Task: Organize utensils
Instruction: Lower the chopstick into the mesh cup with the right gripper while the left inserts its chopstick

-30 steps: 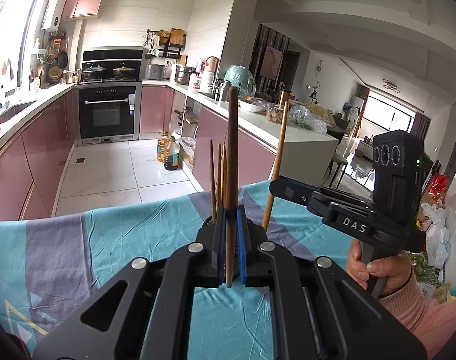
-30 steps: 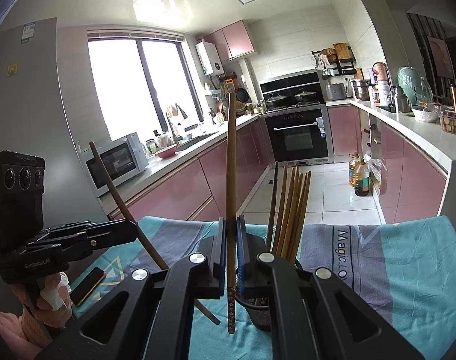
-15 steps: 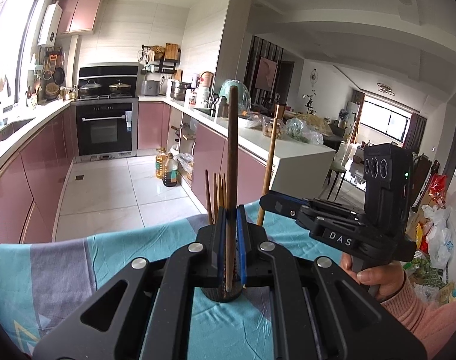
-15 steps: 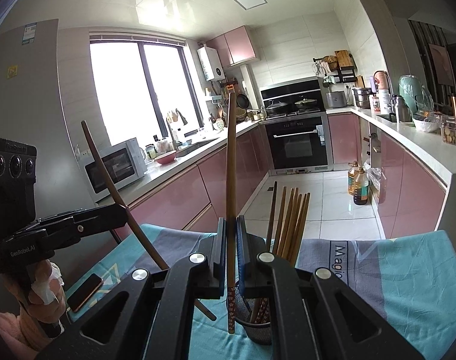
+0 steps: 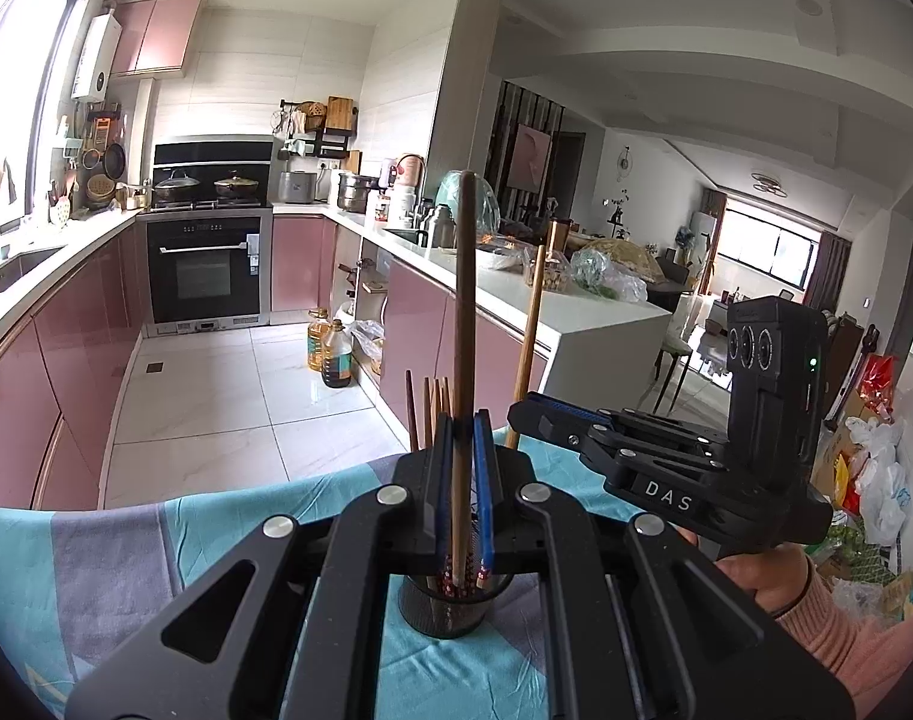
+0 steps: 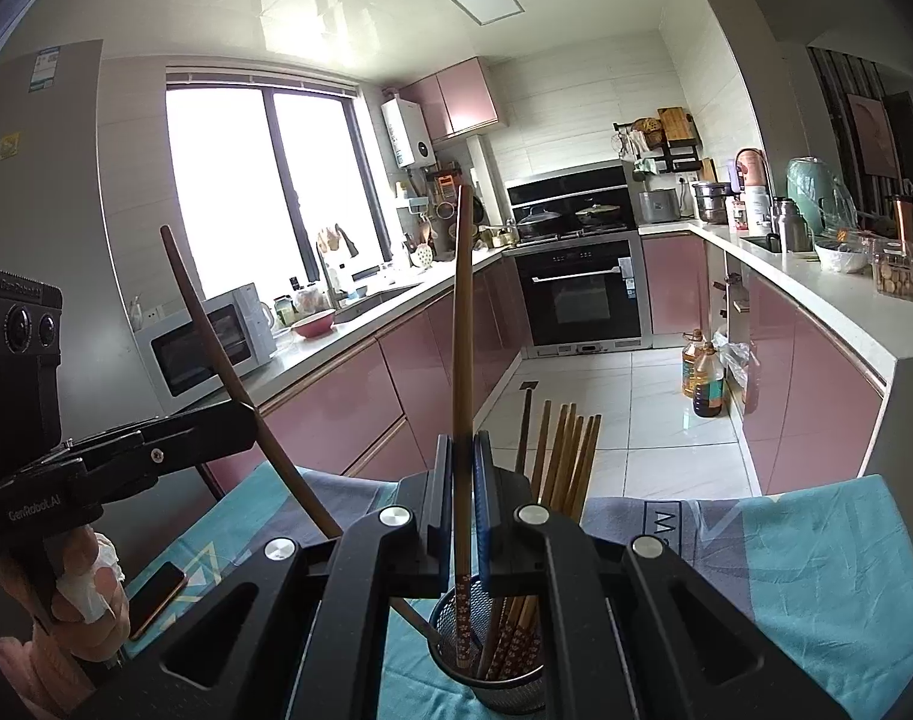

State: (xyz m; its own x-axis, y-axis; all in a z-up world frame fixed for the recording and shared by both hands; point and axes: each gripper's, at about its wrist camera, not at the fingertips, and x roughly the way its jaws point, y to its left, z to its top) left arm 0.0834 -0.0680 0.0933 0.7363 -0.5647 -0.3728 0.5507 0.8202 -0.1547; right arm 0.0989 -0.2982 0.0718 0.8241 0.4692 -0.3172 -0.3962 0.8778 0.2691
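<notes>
Left gripper [image 5: 461, 450] pinching chopstick [image 5: 463, 324]; right gripper [image 6: 461, 468] pinching stick [image 6: 462, 324]; tips at cup [image 6: 504, 684] rim.

Upright chopstick [image 5: 462, 360] between clamped left gripper [image 5: 463, 468] fingers, above mesh holder [image 5: 450, 606] (chopsticks inside).

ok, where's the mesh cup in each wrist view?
Left wrist: mesh cup bottom centre, just below the gripper tips, mostly hidden.
Right wrist: mesh cup bottom centre, slightly right of the gripper tips, chopsticks standing in it.
Shared landmark: oven.
</notes>
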